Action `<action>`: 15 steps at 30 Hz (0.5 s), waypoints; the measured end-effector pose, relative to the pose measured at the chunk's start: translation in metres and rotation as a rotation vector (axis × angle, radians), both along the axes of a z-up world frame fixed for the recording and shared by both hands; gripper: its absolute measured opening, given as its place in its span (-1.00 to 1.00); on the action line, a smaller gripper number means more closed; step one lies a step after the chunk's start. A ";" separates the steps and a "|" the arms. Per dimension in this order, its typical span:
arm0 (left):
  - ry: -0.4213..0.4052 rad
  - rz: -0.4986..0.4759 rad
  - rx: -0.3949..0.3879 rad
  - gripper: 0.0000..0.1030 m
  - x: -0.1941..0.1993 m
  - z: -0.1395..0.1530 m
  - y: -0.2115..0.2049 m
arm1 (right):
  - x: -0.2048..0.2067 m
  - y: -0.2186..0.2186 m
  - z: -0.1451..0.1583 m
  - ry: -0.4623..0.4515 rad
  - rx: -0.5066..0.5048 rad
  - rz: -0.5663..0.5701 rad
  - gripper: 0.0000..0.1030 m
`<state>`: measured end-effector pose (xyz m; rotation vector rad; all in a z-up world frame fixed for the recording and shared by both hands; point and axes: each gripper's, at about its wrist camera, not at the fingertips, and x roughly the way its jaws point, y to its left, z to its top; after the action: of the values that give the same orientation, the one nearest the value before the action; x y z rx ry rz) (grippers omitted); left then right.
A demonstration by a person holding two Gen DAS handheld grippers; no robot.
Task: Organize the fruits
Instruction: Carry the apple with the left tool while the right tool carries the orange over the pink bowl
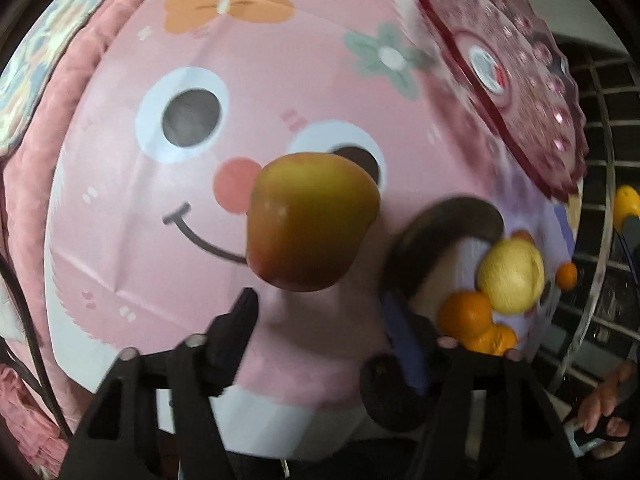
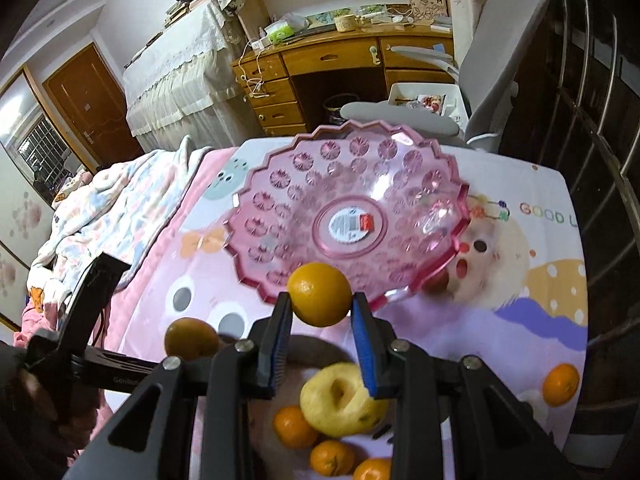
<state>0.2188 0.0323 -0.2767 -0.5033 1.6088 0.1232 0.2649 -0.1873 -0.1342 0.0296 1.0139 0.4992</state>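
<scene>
While we looked down along our left tongs (image 1: 320, 320), their two fingers stood spread with nothing pinched; a reddish-yellow apple (image 1: 312, 222) lay just beyond the tips, apart from both, on a pink cartoon-face cloth (image 1: 120, 220). To the right of those tongs sat a yellow apple (image 1: 512, 276) touching an orange (image 1: 466, 316), and further beyond to the right lay a pink plastic fruit plate (image 1: 520, 92). Our right tongs (image 2: 320, 306) pinched an orange fruit (image 2: 319, 294) between their blue pads (image 2: 280, 344). Just beyond that fruit lay the empty plate. Below and between the fingers rested the yellow apple with small oranges (image 2: 294, 426) beside it. Another small orange (image 2: 561, 384) lay well off to the right.
</scene>
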 end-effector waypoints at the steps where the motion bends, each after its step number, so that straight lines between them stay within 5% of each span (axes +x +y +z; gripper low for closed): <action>1: -0.006 0.003 0.002 0.27 0.002 -0.001 0.003 | 0.003 -0.002 -0.001 -0.001 -0.001 -0.002 -0.42; 15: -0.189 0.200 0.097 0.65 0.048 -0.009 0.051 | 0.020 -0.010 -0.018 0.021 0.000 -0.028 -0.42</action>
<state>0.2665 0.0837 -0.2859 -0.5821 1.3598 0.2940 0.2851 -0.1973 -0.1520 0.0487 1.0329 0.4745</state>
